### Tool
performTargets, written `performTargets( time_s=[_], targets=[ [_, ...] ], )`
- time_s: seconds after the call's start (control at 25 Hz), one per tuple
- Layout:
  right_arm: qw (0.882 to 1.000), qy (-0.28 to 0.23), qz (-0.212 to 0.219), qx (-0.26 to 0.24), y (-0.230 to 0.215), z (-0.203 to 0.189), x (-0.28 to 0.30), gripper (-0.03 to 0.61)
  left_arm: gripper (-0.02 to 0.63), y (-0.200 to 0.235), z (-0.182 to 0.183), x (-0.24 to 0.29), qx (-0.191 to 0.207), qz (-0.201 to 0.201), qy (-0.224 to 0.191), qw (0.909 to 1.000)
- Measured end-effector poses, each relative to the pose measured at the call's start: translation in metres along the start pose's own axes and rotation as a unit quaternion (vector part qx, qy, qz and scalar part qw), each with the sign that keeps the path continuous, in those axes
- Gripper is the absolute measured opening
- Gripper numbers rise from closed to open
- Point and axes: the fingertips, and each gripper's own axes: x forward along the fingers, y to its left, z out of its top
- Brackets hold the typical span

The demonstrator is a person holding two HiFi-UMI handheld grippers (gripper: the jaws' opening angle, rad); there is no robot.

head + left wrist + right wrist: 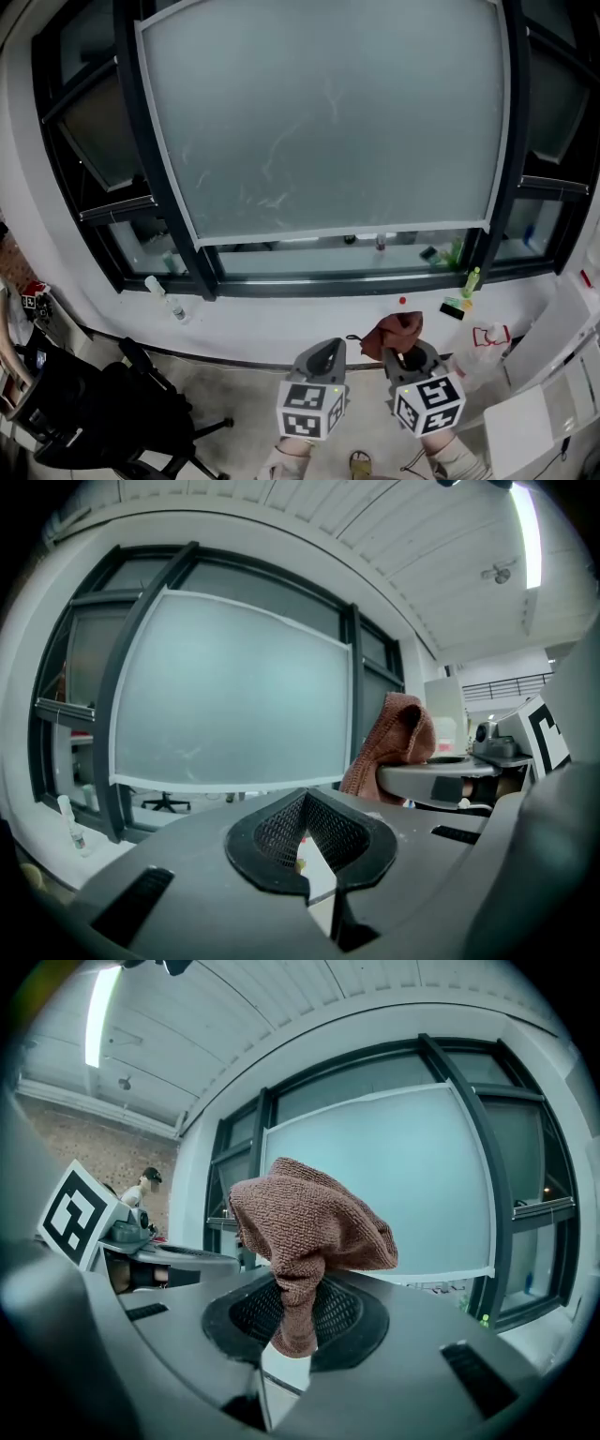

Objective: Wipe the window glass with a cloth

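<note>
A large frosted window pane (328, 112) in a pale frame fills the wall ahead, streaked with smears. My right gripper (407, 353) is shut on a reddish-brown cloth (394, 333), which bunches above its jaws; the cloth (309, 1237) stands up in front of the glass (403, 1176) in the right gripper view. My left gripper (323, 355) is beside it, shut and empty, its jaws meeting with nothing between them in the left gripper view. From there the cloth (394, 738) shows at right and the pane (225, 696) ahead. Both grippers hang low, well short of the glass.
A white sill (309, 323) runs under the window, with a plastic bottle (164, 298) at left, a green bottle (470, 280) and small items at right. A black office chair (84, 412) stands at lower left. White furniture (544, 403) sits at right.
</note>
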Motion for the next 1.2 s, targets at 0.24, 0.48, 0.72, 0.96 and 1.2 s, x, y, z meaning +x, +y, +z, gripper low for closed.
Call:
performTargets(
  time_s=[0.24,0.48,0.72,0.96,1.2],
  targets=[
    [1.0,-0.006,0.018,-0.007,-0.046,0.008,0.055,0.048,0.003,0.021,0.016,0.066,0.003,0.014,-0.006,0.9999],
    [0.999,-0.01,0.038,-0.009,-0.085,0.009,0.104,0.048,0.003,0.038,0.026,0.123,0.004,0.026,-0.01,0.9996],
    [0.999,-0.006,0.052,-0.011,-0.107,0.011,0.134,0.048,0.003,0.048,0.034,0.16,0.007,0.037,-0.005,0.9993],
    [0.998,-0.006,0.05,-0.024,-0.124,0.015,0.149,0.048,0.003,0.061,0.037,0.181,0.005,0.048,-0.002,0.9988],
    [0.998,-0.009,0.05,-0.037,-0.134,0.022,0.183,0.048,0.003,0.081,0.041,0.206,0.005,0.05,-0.004,0.9987]
  ],
)
